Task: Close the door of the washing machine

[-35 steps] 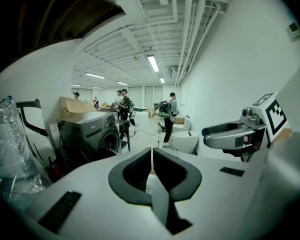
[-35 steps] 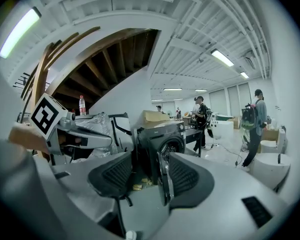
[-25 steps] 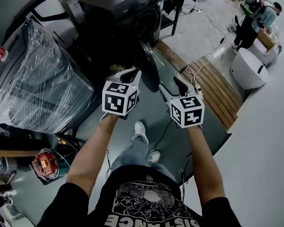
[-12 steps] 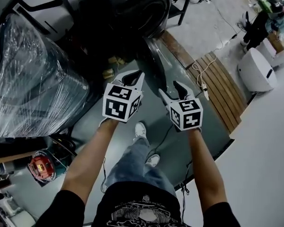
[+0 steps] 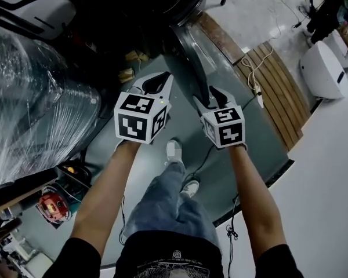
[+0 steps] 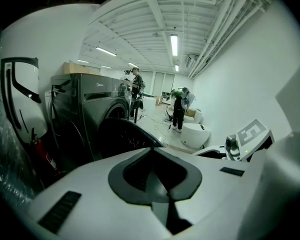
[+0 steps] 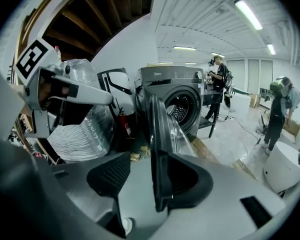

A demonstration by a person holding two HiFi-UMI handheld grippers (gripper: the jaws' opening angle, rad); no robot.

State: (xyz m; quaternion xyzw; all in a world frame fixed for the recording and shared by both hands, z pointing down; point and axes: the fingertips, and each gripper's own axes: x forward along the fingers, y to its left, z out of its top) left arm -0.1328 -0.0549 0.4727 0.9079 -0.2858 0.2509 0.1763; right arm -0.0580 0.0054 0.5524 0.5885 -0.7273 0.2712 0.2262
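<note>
Straight ahead of you: round dark-grey washing machine door (image 5: 189,59), swung wide open.
Left gripper (image 6: 152,150): jaws together, empty.
Right gripper (image 7: 140,157): jaws apart, just narrowed slightly, pressing nothing.
Remaining: swinging it shut.

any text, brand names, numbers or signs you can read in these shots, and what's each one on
Nothing can be read for certain.
Washing machine, top panel: small brand mark, too small to read.
T-shirt: white print, cut off at the picture's bottom edge, unreadable.
Left marker cube and right marker cube: black-and-white square code patterns, no words or numbers.
</note>
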